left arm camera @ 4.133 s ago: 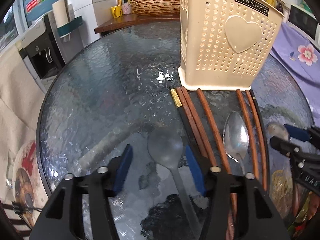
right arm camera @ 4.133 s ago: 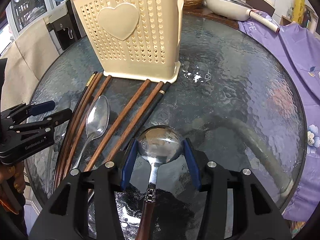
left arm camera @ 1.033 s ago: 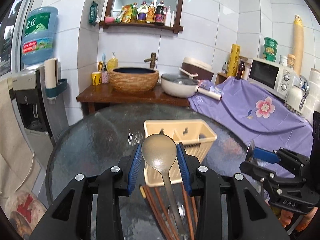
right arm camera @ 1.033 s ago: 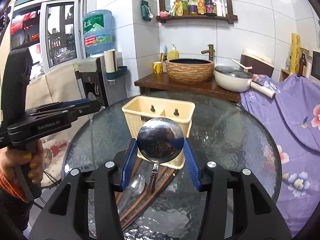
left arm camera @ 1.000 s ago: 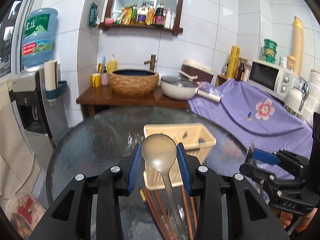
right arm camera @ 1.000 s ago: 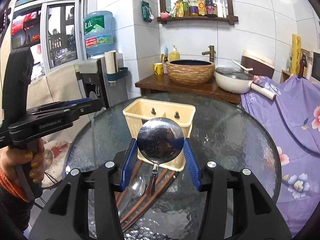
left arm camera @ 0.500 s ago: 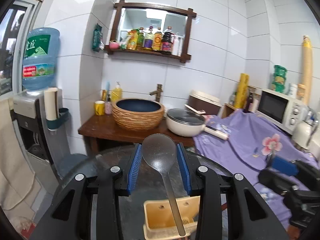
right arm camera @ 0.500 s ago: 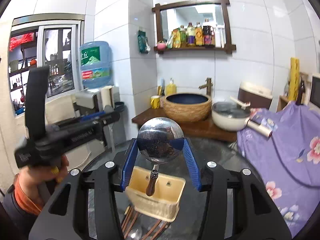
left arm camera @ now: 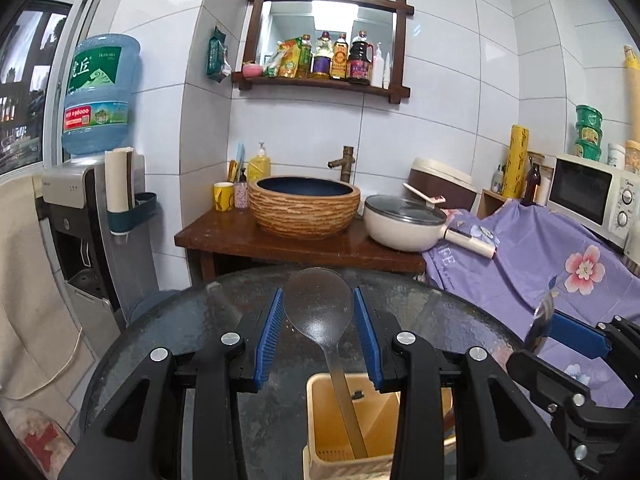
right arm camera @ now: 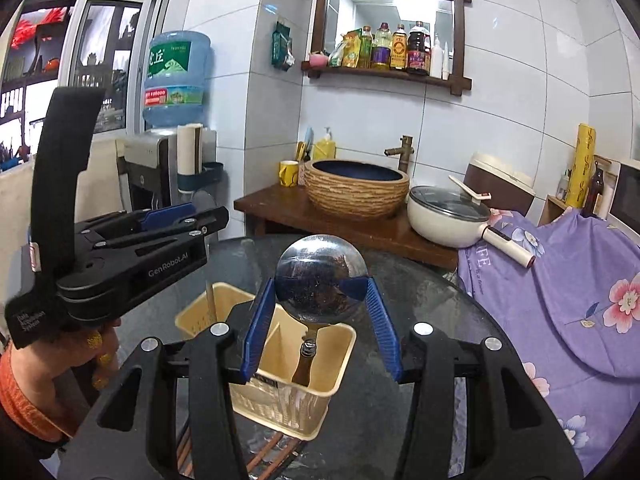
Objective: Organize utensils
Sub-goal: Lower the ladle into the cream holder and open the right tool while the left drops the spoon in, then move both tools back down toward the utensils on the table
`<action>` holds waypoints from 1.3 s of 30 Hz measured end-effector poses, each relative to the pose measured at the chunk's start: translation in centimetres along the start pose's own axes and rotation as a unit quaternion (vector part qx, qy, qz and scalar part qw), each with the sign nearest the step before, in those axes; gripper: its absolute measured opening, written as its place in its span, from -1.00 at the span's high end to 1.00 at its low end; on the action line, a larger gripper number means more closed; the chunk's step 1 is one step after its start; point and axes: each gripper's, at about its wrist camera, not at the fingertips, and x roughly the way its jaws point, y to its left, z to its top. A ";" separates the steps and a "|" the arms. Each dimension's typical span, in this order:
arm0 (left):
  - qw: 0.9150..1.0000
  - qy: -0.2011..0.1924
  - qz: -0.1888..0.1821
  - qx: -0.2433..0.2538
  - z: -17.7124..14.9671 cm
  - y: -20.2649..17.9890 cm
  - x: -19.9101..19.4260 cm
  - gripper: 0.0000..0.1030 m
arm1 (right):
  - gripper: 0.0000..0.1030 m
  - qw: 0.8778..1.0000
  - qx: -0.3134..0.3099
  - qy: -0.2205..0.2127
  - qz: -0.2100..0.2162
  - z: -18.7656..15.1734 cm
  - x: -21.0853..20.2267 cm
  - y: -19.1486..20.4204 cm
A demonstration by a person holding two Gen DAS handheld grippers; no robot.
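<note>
Spoons (left arm camera: 318, 306) over holder (right arm camera: 320, 376); "GenRobot.AI" tongs (right arm camera: 176, 216)

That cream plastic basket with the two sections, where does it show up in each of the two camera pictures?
Left wrist view: the cream basket sits at the bottom centre, under the left gripper, with the grey spoon's handle reaching down into it.
Right wrist view: lower centre-left, partly behind the right gripper holding the round ladle.
Shared landmark: the woven basin on the wooden counter behind the table.
</note>
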 end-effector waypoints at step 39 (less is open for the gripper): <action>0.999 0.035 0.005 -0.007 -5.8 2.4 -4.0 -0.80 | -0.51 0.999 0.010 -0.028 -0.027 -5.8 -2.9 0.3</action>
